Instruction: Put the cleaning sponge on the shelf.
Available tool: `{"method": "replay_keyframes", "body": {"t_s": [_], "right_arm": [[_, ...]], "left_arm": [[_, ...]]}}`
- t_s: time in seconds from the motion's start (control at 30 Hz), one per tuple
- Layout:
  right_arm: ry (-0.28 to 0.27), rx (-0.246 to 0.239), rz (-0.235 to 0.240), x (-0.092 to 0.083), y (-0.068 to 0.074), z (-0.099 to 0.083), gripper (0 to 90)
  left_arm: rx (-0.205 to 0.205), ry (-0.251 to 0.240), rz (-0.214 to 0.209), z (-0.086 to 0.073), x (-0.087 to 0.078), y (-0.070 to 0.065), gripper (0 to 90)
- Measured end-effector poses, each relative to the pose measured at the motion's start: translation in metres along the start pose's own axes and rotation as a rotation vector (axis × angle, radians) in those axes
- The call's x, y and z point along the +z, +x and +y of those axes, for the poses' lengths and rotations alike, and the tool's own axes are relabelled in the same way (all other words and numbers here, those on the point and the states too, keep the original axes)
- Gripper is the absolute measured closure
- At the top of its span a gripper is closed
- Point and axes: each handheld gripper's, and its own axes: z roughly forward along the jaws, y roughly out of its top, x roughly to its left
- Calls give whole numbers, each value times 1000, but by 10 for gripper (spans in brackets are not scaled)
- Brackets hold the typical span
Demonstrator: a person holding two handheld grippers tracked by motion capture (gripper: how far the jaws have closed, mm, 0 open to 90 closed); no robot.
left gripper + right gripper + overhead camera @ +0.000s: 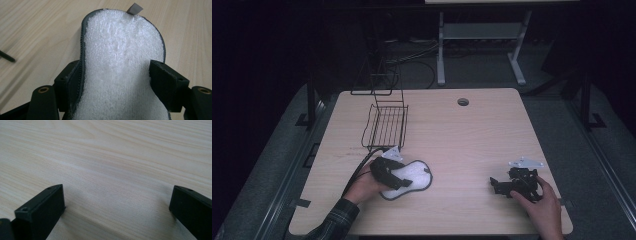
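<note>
A white fleecy pad (414,176) with a dark grey rim lies flat near the front left of the wooden table (462,135). My left gripper (393,176) sits on the pad's near end. In the left gripper view the pad (120,45) fills the gap between the two black jaws of my left gripper (113,72). Both jaws touch its sides, and its left rim curls up against the left jaw. A small grey tag (134,8) sticks out at the pad's far end. My right gripper (498,186) rests at the front right, open over bare wood (117,195).
A black wire basket (384,126) stands behind the pad at the left, with a taller wire frame (373,80) at the table's back edge. A round cable hole (463,102) lies near the back middle. A thin black rod (7,56) lies left of the pad.
</note>
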Motion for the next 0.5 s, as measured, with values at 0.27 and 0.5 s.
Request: {"method": "replay_keyframes", "body": {"t_s": [0.27, 0.5], "right_arm": [[0, 0, 0, 0, 0, 0, 0], [0, 0, 0, 0, 0, 0, 0]], "left_arm": [[13, 0, 15, 2, -4, -2, 335], [-12, -50, -3, 3, -15, 1, 513]]}}
